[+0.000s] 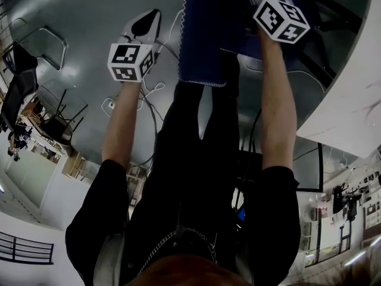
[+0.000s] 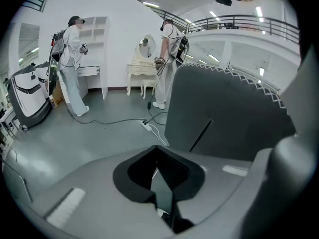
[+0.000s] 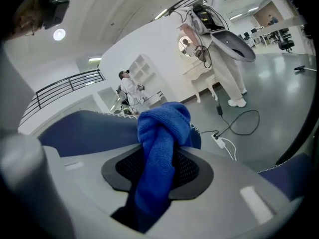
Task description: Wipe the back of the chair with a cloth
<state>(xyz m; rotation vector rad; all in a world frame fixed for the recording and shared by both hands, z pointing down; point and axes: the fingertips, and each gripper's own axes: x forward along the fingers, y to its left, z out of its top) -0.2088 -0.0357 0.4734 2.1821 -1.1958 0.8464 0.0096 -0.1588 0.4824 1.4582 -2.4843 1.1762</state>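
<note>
Right tool point(image 3: 159, 166): clamped on a bunched fold of the blue microfibre cloth point(image 3: 163, 126). The wad stands up between the jaws. The rest hangs free as a flat sheet with a zigzag edge.

Head view: the sheet hangs in front of the person, between the two outstretched arms and above the grey floor point(image 1: 89, 16). My guess is it is gripped by one fold so that a broad face hangs loose, ready to be laid flat on a surface.

Left tool point(image 2: 159, 168): jaws drawn together, nothing between them. It is held just beside the sheet's edge, not touching. It is likely kept free to spread or steady the cloth.

Chair back: not clearly made out. A dark frame point(image 1: 321, 46) past the right tool may be it; cannot tell. The cloth rests on nothing visible, so wiping looks not yet begun.

A power strip point(image 2: 147, 125) with its cable lies on the floor nearby and could snag a foot.
</note>
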